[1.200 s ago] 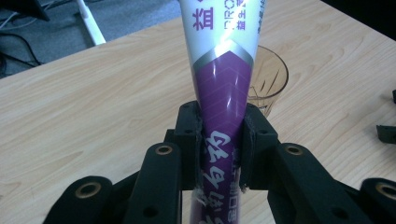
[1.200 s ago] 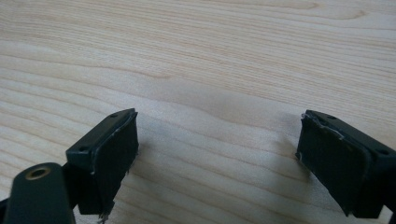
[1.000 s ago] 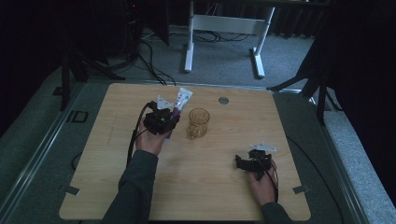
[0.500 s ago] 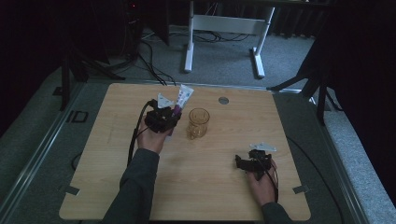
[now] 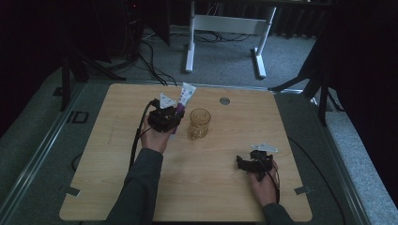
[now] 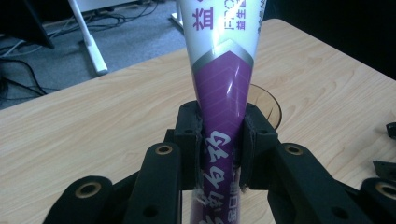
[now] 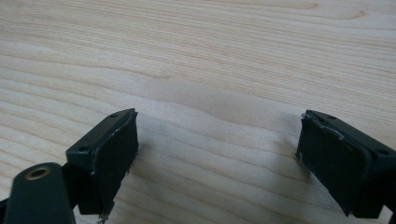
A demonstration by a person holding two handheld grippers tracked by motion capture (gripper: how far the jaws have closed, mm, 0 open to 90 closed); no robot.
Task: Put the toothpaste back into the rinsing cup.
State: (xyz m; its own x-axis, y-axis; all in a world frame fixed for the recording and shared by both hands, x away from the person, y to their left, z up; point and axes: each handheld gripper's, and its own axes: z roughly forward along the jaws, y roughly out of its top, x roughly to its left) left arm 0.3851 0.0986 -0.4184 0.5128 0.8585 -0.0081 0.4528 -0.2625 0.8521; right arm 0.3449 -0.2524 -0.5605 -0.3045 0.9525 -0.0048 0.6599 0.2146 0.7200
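The left tool was clamped on a purple-and-white tube, its two pads pressing the purple lower part from either side while the flat white crimped end rose up and away from the hand. In the high view the tube stood out from the tool toward about one o'clock, over the far left part of the bench. The amber glass cup stood upright just beside the tool, at its three o'clock, touching neither it nor the tube as far as could be seen; in the left gripper view its rim showed just behind the right pad.

The step in hand looked like carrying the tube to the cup and standing it inside. To do that well, the grip needed to stay firm but not harder, since a soft tube bulges and slips when pinched. The hand would have had to lift the tube's lower end above the rim, centre it over the mouth, tip it nearer upright, lower it, and let go only once it bore on the bottom. A light cup could tip if nudged.

The right tool rested near the bench's five o'clock corner, well apart from the cup, jaws wide and empty, with bare wood between its pads.
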